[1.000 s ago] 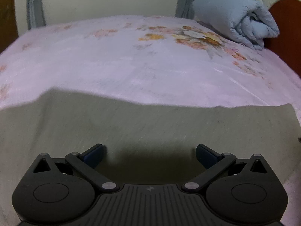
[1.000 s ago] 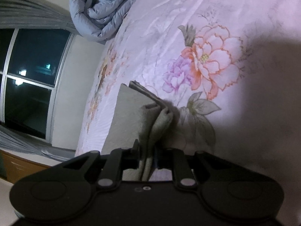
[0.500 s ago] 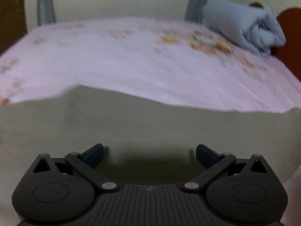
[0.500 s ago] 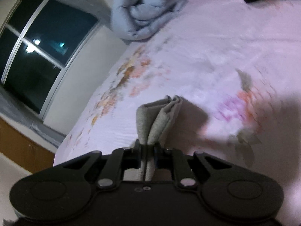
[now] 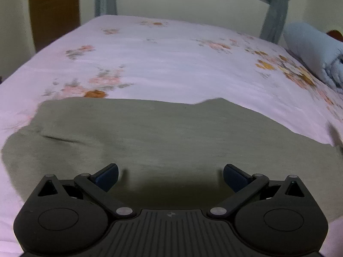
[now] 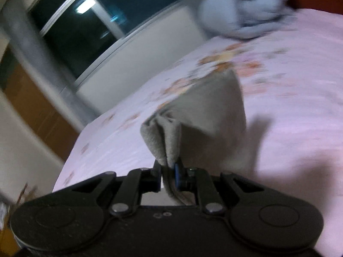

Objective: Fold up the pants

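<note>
The grey-green pants (image 5: 163, 137) lie flat across the pink flowered bed sheet (image 5: 171, 64). My left gripper (image 5: 170, 176) is open and empty, its blue fingertips (image 5: 107, 175) spread wide just above the near edge of the pants. My right gripper (image 6: 168, 173) is shut on a bunched end of the pants (image 6: 205, 115) and holds it lifted above the bed, so the cloth hangs in a raised fold. The right wrist view is blurred by motion.
A rolled pale blue blanket (image 5: 315, 51) lies at the far right of the bed, also in the right wrist view (image 6: 244, 6). A dark window (image 6: 96, 21) and a wall stand behind the bed. A wooden cabinet (image 5: 53, 10) stands at the far left.
My right gripper has lifted the pants end higher and swung it across the bed. My left gripper has shifted left along the pants and stays open.
</note>
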Available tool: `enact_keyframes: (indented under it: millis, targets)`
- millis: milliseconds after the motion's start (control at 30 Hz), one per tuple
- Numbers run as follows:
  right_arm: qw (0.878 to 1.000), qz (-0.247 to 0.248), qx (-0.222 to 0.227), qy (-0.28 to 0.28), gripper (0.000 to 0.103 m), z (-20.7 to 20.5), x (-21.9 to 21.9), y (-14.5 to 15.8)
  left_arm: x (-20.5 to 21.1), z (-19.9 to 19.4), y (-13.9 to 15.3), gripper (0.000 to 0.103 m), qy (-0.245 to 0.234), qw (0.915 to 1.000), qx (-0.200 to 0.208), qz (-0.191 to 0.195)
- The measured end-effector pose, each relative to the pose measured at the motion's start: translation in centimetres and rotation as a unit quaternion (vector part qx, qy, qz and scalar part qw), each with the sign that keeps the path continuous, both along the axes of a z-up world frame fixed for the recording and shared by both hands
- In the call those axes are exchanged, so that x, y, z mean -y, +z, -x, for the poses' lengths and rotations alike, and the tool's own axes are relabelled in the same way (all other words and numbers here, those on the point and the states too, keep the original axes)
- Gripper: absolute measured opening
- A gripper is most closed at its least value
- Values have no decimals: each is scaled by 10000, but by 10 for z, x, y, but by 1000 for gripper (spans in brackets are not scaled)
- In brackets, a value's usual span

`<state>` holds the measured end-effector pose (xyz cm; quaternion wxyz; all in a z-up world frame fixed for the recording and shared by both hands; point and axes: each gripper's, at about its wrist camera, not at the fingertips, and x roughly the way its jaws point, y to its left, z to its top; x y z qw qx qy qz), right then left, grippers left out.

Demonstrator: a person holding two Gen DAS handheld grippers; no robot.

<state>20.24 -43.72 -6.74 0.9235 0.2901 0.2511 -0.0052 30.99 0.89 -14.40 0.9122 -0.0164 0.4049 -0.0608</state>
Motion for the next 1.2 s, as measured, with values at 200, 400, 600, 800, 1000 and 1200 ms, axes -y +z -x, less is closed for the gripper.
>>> enact_keyframes:
  millis: [200,400,600,800,1000,1200]
  targets:
    - [9917,-161,-332,1232,3,-63,-117,-31,-27,10,-7,103,70,9999,-43,67]
    - [9743,-143,-1060,1982,3,-79,-204,-96,-54,25,-14,103,153,9994,38,304]
    - [9784,-134,-844,1883,3,-68,-199,-95,-59,30,-13,103,101,9993,131,333]
    - [9727,433,-1129,1982,9,-69,-213,-106,-55,32,-10,103,54,9989,132,457]
    - [9864,-127,-24,1638,77,-1,-143,-72,-45,29,-8,103,68,9984,107,544]
    - [9809,-1906,-138,354,60,33,-39,-106,-13,25,-3,103,-117,9971,97,750]
